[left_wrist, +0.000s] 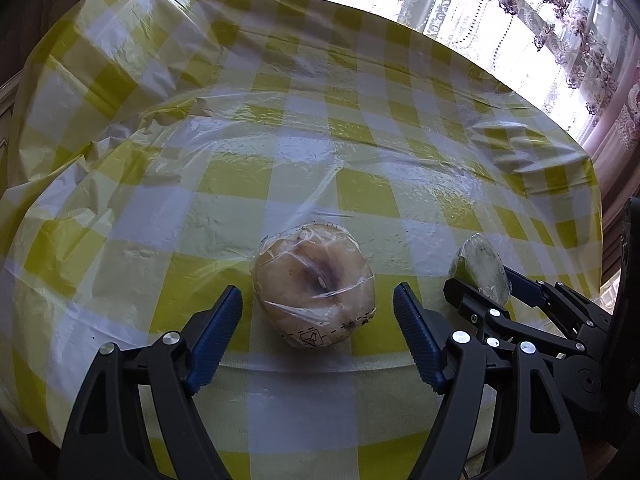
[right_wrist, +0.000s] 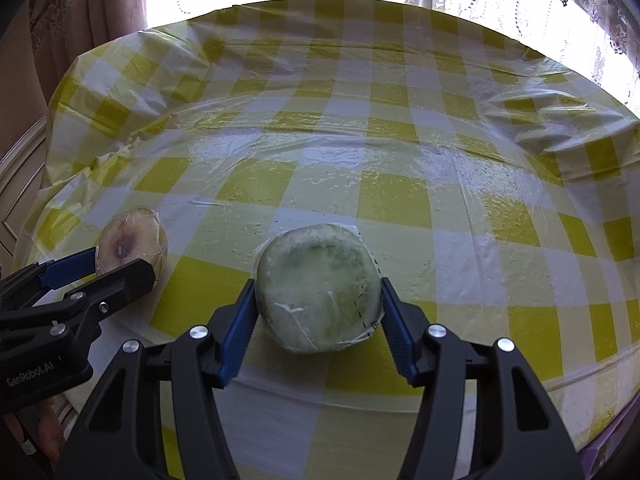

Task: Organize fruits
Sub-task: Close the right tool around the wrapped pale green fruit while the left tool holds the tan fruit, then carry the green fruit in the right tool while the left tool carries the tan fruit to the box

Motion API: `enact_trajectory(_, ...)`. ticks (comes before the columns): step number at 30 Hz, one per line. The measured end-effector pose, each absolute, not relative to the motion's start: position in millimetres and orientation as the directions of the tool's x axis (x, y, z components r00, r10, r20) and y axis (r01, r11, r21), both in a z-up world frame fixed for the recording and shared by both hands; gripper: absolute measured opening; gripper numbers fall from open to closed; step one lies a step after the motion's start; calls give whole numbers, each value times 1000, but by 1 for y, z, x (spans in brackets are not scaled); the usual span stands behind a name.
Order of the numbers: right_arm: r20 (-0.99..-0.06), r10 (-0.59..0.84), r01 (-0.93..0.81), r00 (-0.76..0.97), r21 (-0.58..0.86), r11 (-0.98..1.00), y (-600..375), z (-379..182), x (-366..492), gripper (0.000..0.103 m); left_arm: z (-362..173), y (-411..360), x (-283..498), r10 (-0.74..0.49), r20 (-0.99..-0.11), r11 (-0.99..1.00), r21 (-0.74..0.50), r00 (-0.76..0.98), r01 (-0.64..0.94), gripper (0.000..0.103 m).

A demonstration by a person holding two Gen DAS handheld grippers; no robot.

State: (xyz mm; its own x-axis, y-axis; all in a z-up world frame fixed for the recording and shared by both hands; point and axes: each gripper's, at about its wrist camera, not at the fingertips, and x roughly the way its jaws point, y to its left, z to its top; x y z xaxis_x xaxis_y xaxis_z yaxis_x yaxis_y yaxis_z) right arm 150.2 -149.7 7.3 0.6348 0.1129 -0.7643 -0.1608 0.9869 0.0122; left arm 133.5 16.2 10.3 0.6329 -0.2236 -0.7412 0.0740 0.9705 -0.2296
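A pale brown cut fruit (left_wrist: 314, 284) wrapped in clear film lies on the yellow-checked tablecloth (left_wrist: 360, 140). My left gripper (left_wrist: 318, 296) straddles it with its jaws open, and a small gap shows between each blue pad and the film. A round green fruit (right_wrist: 318, 292), also wrapped in film, sits to its right, and my right gripper (right_wrist: 318, 290) has both blue pads against its sides. The left wrist view shows the green fruit (left_wrist: 478, 260) edge-on between the right gripper's fingers. In the right wrist view the brown fruit (right_wrist: 128, 240) lies at the left, with the left gripper (right_wrist: 120, 260) around it.
The round table is draped in a wrinkled clear plastic sheet over the checked cloth (right_wrist: 400, 140). Bright windows with lace curtains (left_wrist: 560, 20) stand behind the far edge. A dark curtain (right_wrist: 80, 20) hangs at the back left.
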Motion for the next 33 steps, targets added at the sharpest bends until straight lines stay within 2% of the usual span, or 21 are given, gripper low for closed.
enact_trajectory(4,-764,91,-146,639,-5,989,-152,7,149,59,6,7,138,-191,-764,980,-179,616,82,73)
enact_trajectory(7,-765,74,-133,640,-15,991,-155,8,148,59,5,2,141,-149,-772,989,-129,618,76,58)
enact_trajectory(17,-760,57,-106,648,-16,994,-171,13,134,59,12,-9,132,-141,-766,990,-101,627,99,58)
enact_trajectory(33,-755,25,-42,656,-4,999,-216,24,82,59,30,-68,89,-213,-745,972,-100,632,211,58)
